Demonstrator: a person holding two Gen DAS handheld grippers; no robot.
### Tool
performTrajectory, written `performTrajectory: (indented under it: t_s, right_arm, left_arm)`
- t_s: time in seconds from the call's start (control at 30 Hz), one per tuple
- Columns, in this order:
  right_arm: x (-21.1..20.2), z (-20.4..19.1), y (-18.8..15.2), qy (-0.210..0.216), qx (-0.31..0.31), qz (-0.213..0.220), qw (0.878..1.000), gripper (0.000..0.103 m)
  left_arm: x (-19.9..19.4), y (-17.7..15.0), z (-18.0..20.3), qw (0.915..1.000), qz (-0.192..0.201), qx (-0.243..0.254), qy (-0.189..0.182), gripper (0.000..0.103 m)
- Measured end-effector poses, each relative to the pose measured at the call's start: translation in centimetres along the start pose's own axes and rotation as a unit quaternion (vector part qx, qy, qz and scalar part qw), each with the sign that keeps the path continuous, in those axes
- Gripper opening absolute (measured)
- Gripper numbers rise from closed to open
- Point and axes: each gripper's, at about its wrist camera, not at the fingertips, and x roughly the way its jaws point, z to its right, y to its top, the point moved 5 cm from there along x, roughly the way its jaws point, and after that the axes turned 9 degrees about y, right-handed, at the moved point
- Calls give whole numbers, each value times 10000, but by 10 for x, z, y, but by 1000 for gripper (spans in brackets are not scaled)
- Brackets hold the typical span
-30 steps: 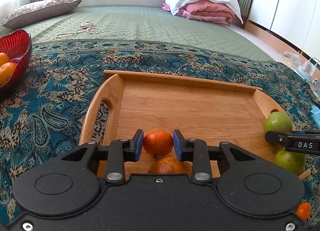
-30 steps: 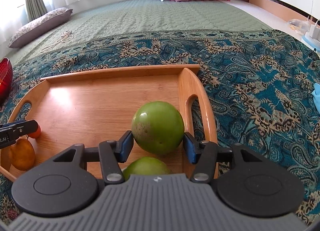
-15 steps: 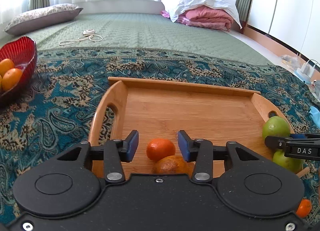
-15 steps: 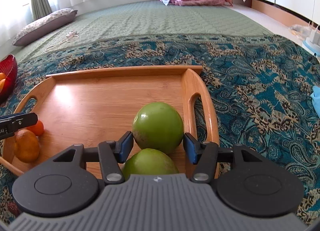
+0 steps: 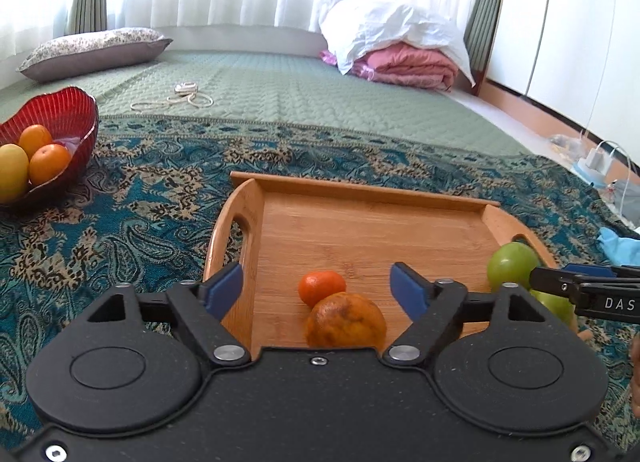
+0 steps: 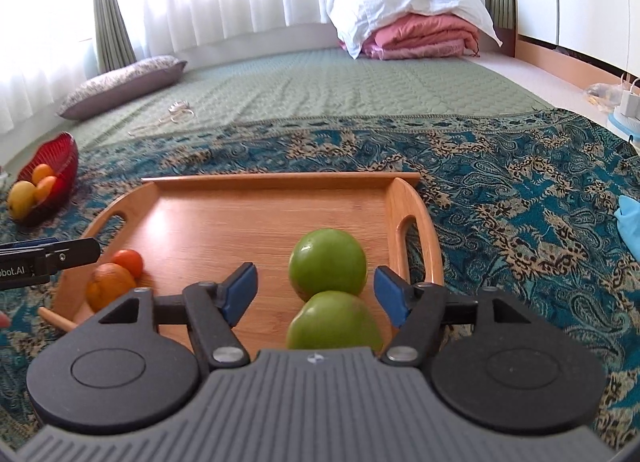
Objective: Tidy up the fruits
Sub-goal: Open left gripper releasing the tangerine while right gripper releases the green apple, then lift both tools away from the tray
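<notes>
On the side of my right gripper point(image 5: 592, 294), seen from the left wrist, I read "DAS"; on my left gripper point(image 6: 48, 260), seen from the right wrist, "obot.AI", its start cut off by the frame edge. My left gripper's jaws have just been opening and now stand wide, gripping nothing: a rough-skinned orange point(image 5: 346, 320) lies just ahead between the blue pads point(image 5: 224, 288) and a small tangerine point(image 5: 322, 286) sits touching it just beyond, neither fruit pressed by a pad. My right gripper's jaws have likewise just been opening and are released; a green fruit point(image 6: 334, 322) lies closest between its pads point(image 6: 390, 296), with a rounder green fruit point(image 6: 328, 260) right behind it, both free of the pads. All four fruits rest at the near edge of the wooden tray point(image 5: 372, 227) on the patterned blue cloth point(image 5: 140, 197). Farther off to my left stands a red bowl point(image 5: 68, 113) holding oranges and a yellow fruit.
</notes>
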Motion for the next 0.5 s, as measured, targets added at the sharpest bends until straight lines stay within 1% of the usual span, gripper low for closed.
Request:
performTrajectory:
  t_s: [0.1,0.17,0.23,0.37,0.5]
  right_arm:
    - [-11,-5,-4,35,-34,151,9999,84]
    - [-18,-9,-7,15,-136,255,9996,88]
    - [-24,-14,-10,-22,-285,353,9990,89]
    - [-36,-25,-18,-100,-597,490,9970,92]
    - [-46,-31,-27,-137,-766,602,9951,94]
  left_arm:
    - [-15,-3,2,9997,214,85,41,87]
    - [-24,-6,5,9994,316,163,51,90]
    - [-33,-9,7,9990,395,197,27,92]
    - [-48,-18,9,9987,472,197,-61,97]
    - [-60,-26,11,9982,537,217,-148,99]
